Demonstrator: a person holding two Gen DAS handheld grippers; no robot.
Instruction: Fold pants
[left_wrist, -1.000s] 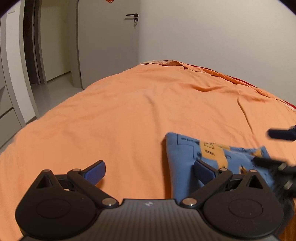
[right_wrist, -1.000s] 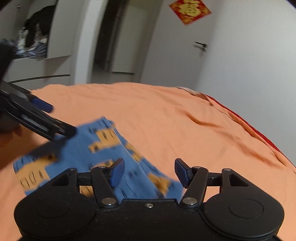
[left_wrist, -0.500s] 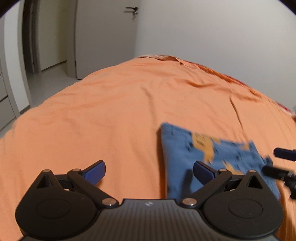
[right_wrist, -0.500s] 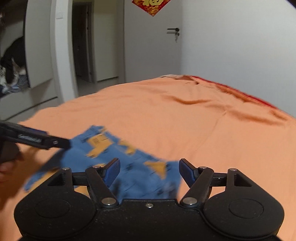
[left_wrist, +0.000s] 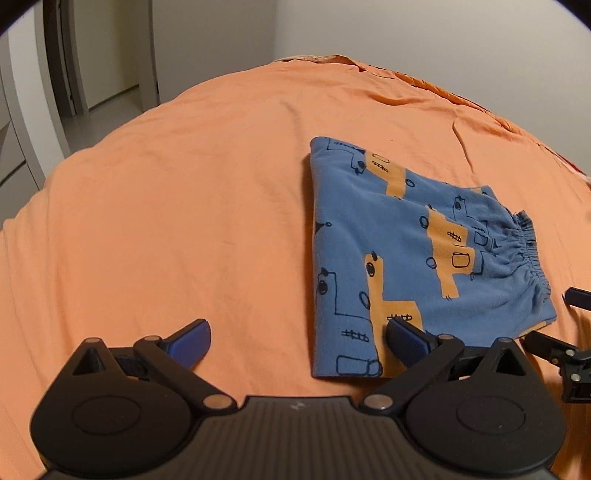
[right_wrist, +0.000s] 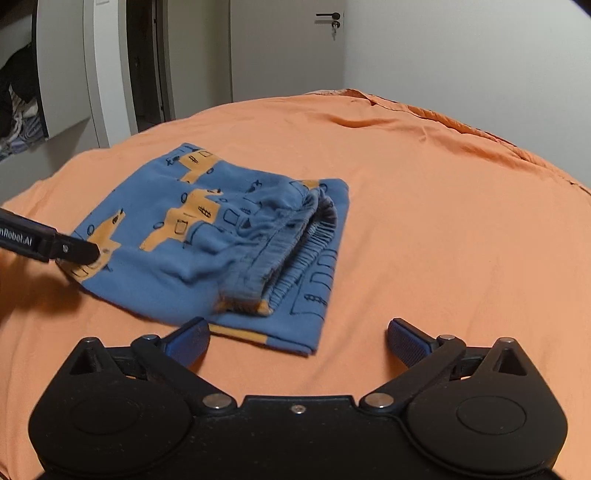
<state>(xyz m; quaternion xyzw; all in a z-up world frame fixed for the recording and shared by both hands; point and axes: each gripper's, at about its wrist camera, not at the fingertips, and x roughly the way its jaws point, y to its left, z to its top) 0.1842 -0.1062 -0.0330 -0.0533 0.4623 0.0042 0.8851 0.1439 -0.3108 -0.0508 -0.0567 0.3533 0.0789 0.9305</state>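
The blue cotton pants with the orange printed animals (right_wrist: 221, 236) lay already folded into a compact packet on the orange bed sheet (right_wrist: 424, 206), a little toward my side of the bed and not at its middle. The long axis of the packet ran across in front of me, from my left tool to my right one. The gathered elastic waistband (right_wrist: 295, 254) was at the end toward my right gripper (right_wrist: 297, 341), and there the upper layer stood a bit open and puffed, while the smooth folded edge (left_wrist: 314, 258) was at the end toward my left gripper (left_wrist: 297, 341). My right gripper had its jaws fully apart, having just been opening, and nothing was between them; its left finger was just beside the near corner of the packet, so this hand was the nearer one to the loose waistband end. My left gripper was also spread wide and held nothing; its right finger hung over the near corner of the cloth, but I could not tell if it touched. I judged the folding almost finished; the next move would be to flatten the raised waistband, and this belonged to my right hand. A careless push there could slide the layers and undo the fold.
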